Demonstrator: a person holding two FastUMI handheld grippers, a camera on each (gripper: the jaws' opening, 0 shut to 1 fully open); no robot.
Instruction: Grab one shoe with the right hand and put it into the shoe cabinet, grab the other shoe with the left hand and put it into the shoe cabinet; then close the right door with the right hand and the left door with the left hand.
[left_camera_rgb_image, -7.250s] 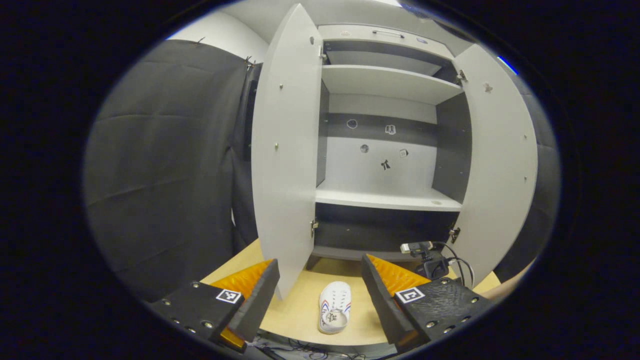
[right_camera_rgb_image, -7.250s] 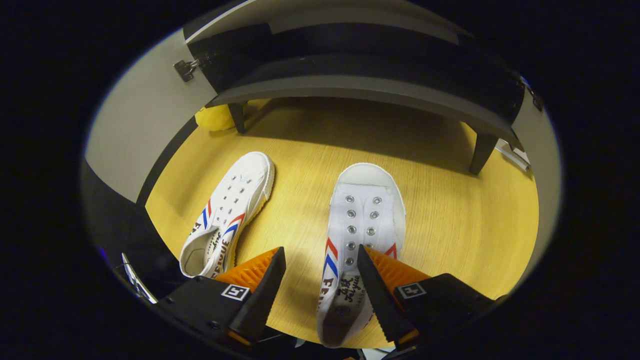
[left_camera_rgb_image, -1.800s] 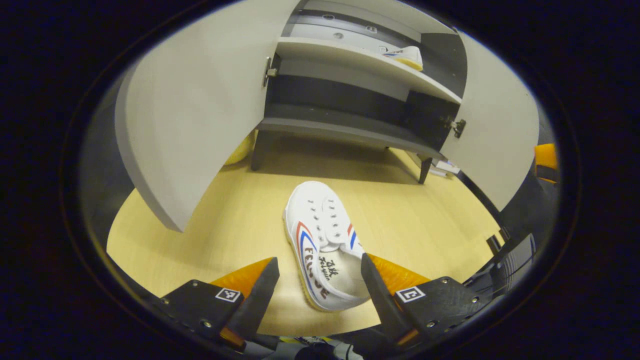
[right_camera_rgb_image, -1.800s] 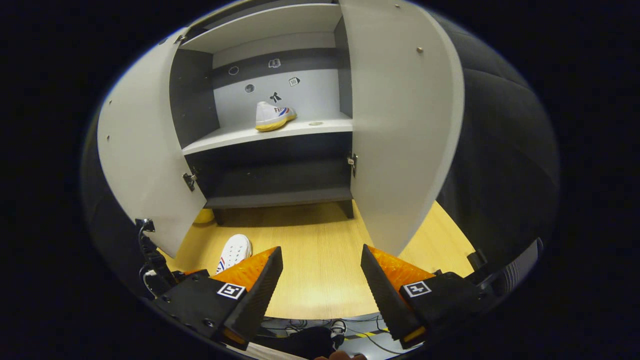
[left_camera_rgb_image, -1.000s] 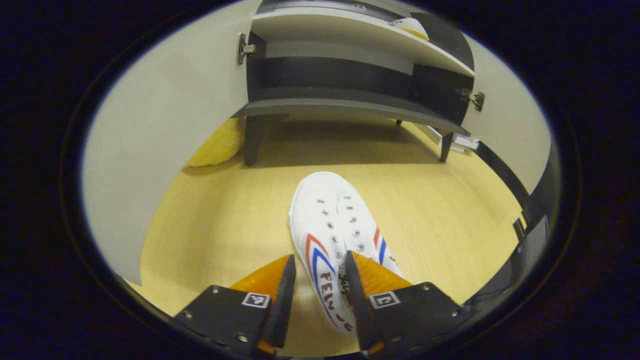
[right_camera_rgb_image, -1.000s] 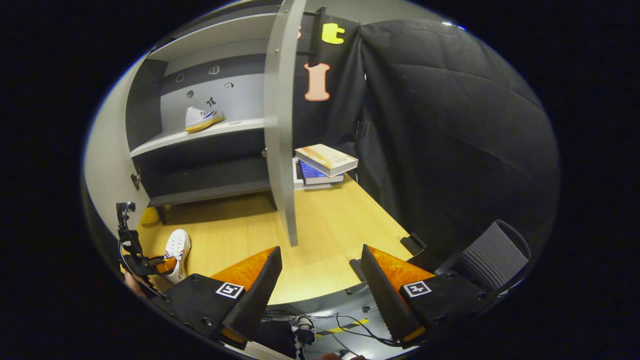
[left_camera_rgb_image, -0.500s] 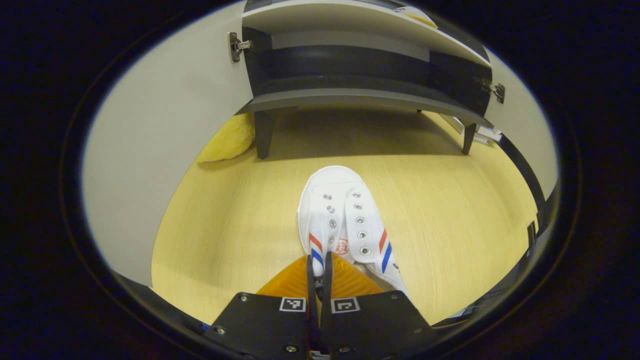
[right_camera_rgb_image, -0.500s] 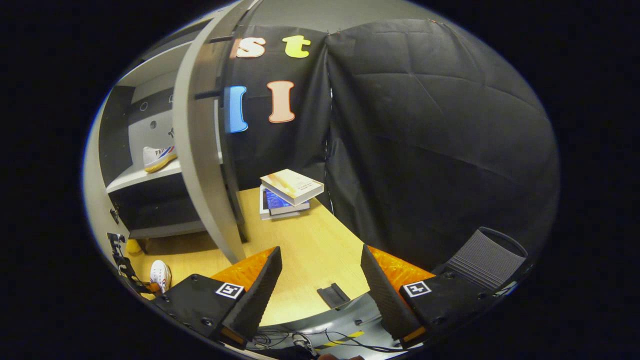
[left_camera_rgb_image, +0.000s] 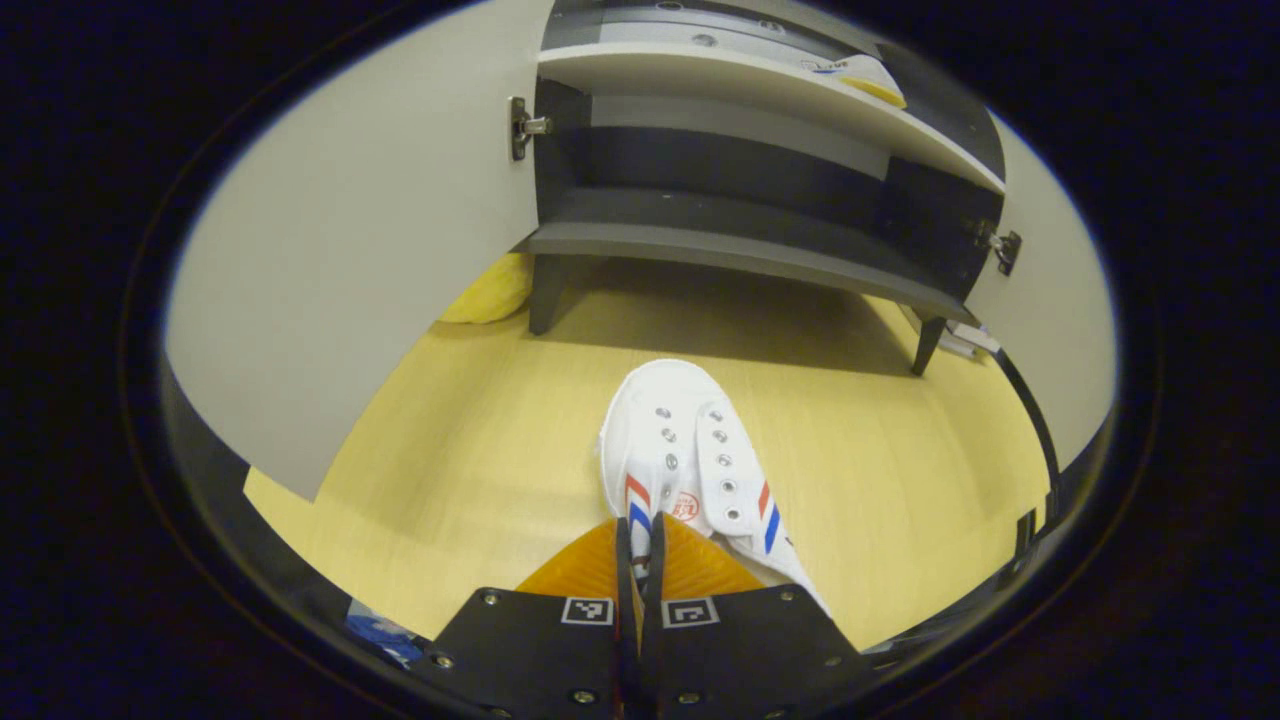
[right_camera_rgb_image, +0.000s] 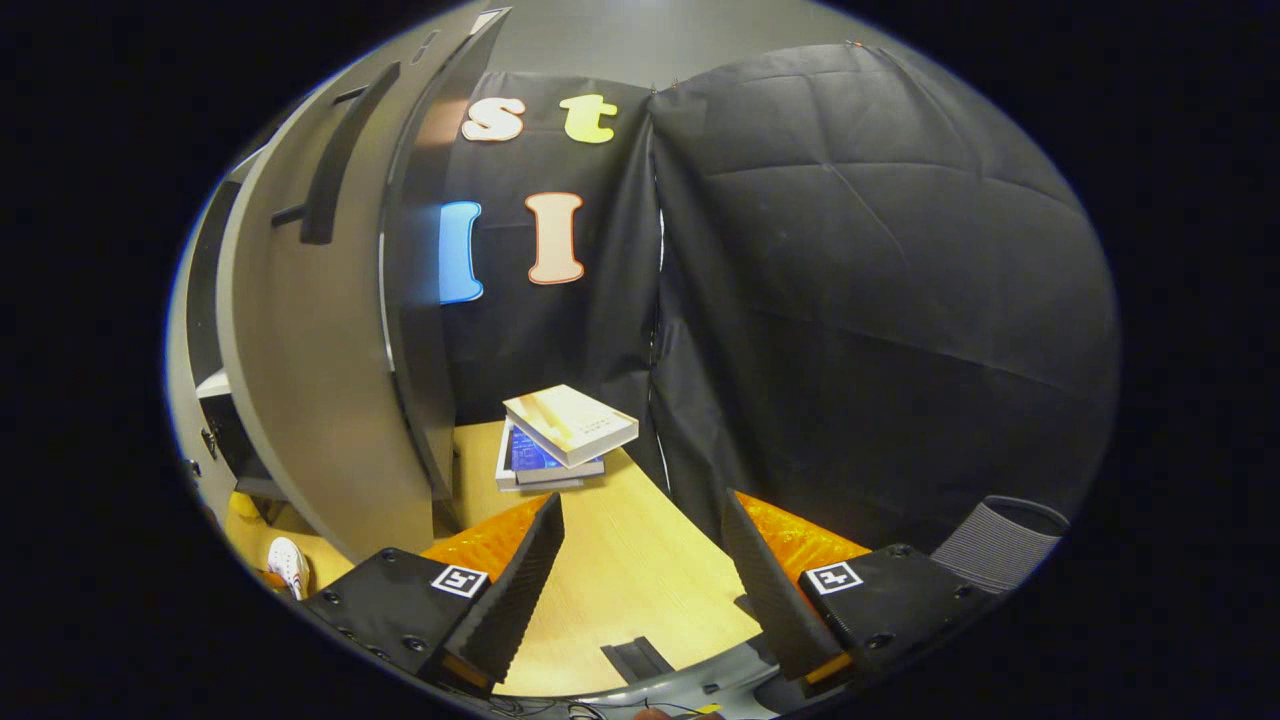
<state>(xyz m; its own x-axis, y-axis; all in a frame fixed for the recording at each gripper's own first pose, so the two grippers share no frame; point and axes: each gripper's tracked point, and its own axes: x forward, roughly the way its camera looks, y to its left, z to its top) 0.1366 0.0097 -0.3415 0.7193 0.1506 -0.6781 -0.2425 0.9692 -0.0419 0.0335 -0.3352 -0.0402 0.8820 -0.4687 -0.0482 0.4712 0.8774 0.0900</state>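
Left gripper (left_camera_rgb_image: 637, 535) low and angled downward, its orange fingers (left_camera_rgb_image: 580, 565) pressed nearly together on a thin edge between them, right gripper (right_camera_rgb_image: 640, 560) held level, fingers (right_camera_rgb_image: 520, 570) spread wide apart, gripping nothing

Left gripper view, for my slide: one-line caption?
Left gripper shut on white sneaker's collar, before the open shoe cabinet.

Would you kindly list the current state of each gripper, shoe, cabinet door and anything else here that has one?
Left gripper: shut on the shoe on the floor.
Shoe on the floor: upright, toe toward the cabinet, pinched at its collar.
Shoe on the shelf: resting inside the cabinet.
Left door: open.
Right door: open, outer face and handle in sight.
Right gripper: open, holding nothing.
Books: stacked, closed, beside the cabinet.
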